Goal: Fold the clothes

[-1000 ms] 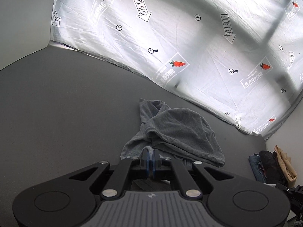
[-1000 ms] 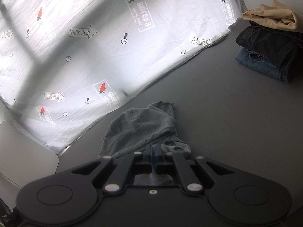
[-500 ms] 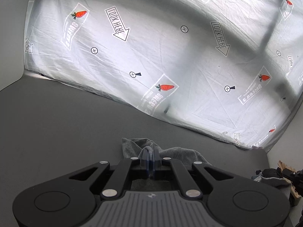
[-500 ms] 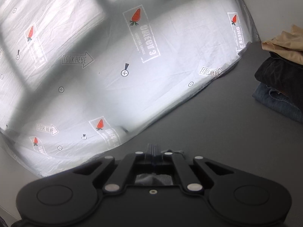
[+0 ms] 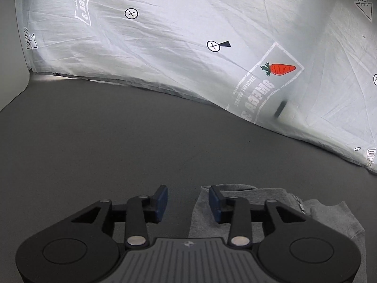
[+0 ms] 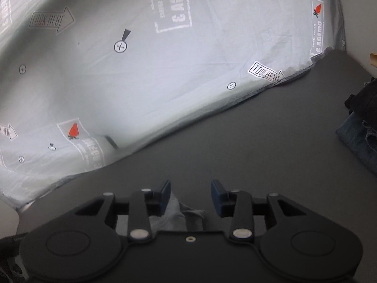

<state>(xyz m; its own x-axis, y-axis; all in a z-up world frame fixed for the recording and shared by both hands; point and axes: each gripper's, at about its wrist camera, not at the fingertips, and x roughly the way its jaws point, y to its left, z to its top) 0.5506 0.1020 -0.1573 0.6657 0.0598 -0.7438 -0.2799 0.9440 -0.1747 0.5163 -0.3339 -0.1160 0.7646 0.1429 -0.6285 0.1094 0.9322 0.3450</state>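
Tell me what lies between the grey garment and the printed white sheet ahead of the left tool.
Nothing: in the left wrist view only bare dark table separates the grey garment from the printed white sheet.

I read print only on the white sheet point(image 5: 188, 75) hung behind the dark table point(image 5: 94, 141); all of it shows mirrored; in my left wrist view a boxed stamp beside a red carrot point(image 5: 281, 69) reads "OMEGA 3", with a smaller line under it too fine to make out; an arrow at the top right edge point(image 5: 364, 2) ends in "HERE"; in my right wrist view 2 arrows point(image 6: 50, 20) point(image 6: 266, 73) read "LOOK HERE"; a large stamp point(image 6: 174, 4) and a small one at the right edge point(image 6: 317, 35) read "OMEGA 3"; crossed circles dot the sheet.
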